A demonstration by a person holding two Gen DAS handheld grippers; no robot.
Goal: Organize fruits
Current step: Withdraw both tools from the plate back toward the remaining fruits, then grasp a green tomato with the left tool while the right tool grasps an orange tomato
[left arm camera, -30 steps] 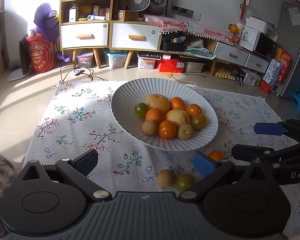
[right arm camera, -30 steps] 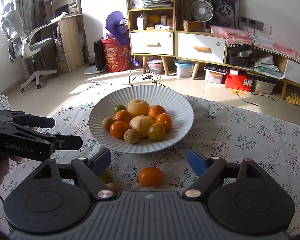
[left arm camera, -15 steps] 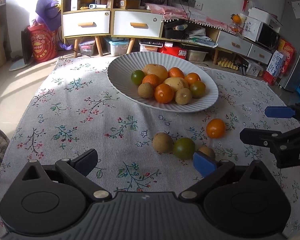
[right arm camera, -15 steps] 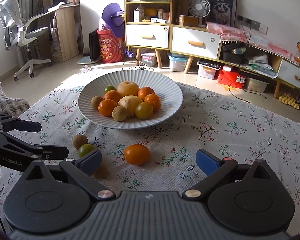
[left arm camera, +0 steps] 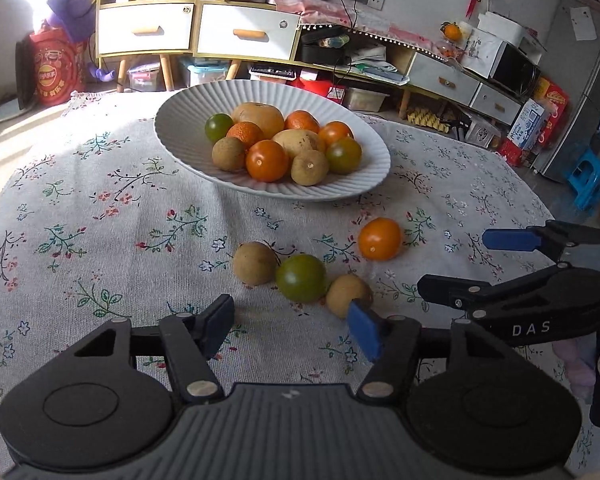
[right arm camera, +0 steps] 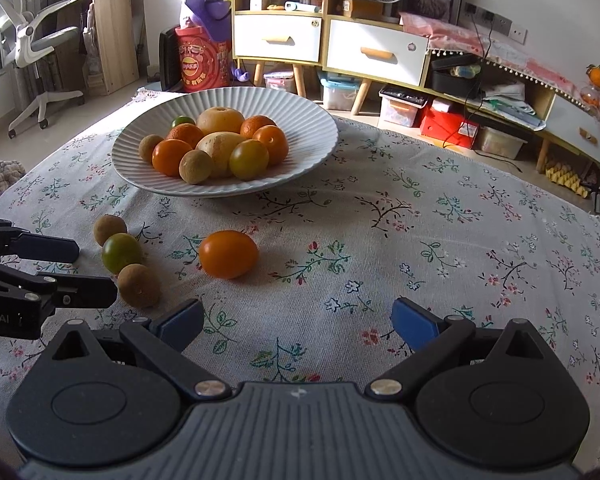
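A white ribbed bowl holds several orange, green and brown fruits. On the floral cloth in front of it lie a brown fruit, a green fruit, a second brown fruit and an orange fruit. My left gripper is open and empty, just short of the green fruit. My right gripper is open and empty, a little short and right of the orange fruit. Each gripper shows at the edge of the other's view.
The cloth covers a low table. Beyond the far edge are white drawer cabinets, storage boxes on the floor, a fan and an office chair at far left. A blue stool stands at right.
Both grippers have drawn back and lowered toward the cloth, so the loose fruits now lie ahead of the fingertips instead of beneath them. Both stay open and empty.
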